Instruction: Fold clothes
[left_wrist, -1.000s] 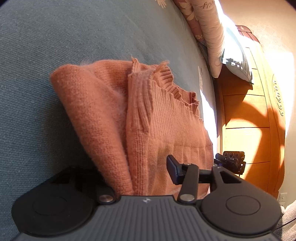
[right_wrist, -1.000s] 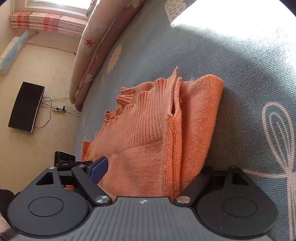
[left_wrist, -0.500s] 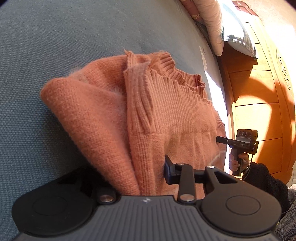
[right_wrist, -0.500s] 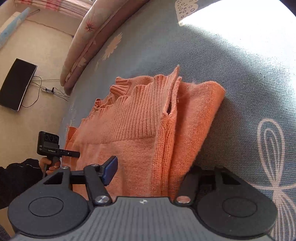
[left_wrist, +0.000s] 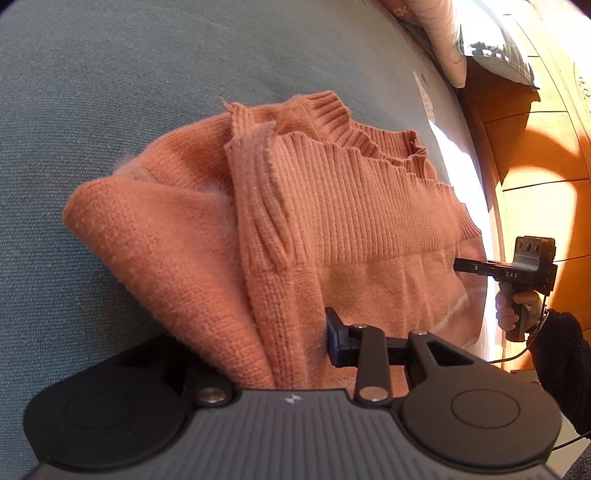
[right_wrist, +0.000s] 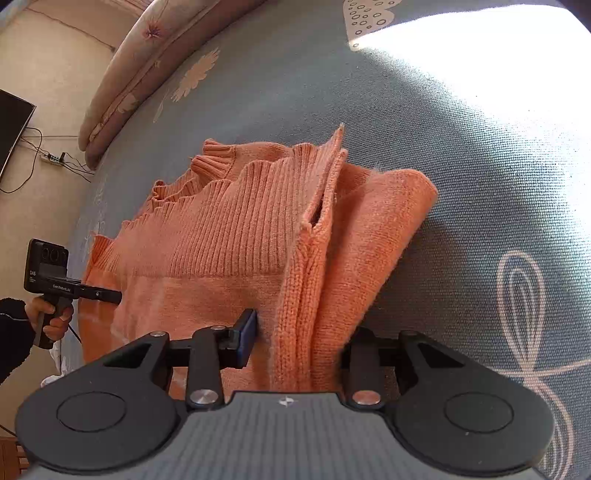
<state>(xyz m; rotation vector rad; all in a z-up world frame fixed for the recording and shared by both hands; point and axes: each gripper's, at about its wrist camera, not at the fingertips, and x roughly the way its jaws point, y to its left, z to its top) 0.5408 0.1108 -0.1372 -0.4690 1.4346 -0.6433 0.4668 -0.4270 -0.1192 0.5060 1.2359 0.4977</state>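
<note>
Sweater (left_wrist: 362, 229), orange knit, lies part-folded on the blue-grey bedspread (left_wrist: 147, 92), and its near edge is gathered up into both grippers. In the left wrist view the left gripper (left_wrist: 273, 354) is clenched on a thick bunch of knit at its own 12 o'clock: the blue pad presses the fabric from the 3 o'clock side, while the other finger is hidden under the cloth at 9 o'clock. The right gripper (right_wrist: 295, 343) grasps the opposite corner the same way, its blue pad touching the bunch from 9 o'clock; its jaws are closing a last little on the knit already pinched between them.

Each gripper sees the other. From the left one, the right gripper (left_wrist: 517, 269) sits at about 3 o'clock, just beyond the sweater's far side edge, in the person's hand (left_wrist: 513, 310). From the right one, the left gripper (right_wrist: 55, 280) sits at 9 o'clock. So the long axis of the held edge runs straight across between the two hands, and the ribbed hem (right_wrist: 221, 206) lies away from both at 12 o'clock, toward the pillow (right_wrist: 122, 85).

I judge that the coming move turns on this: the held edge has to travel toward 12 o'clock, over the ribbed band, with both hands level so the fold lands square. Neither hand is nearer; they stand symmetric on the two corners.
</note>
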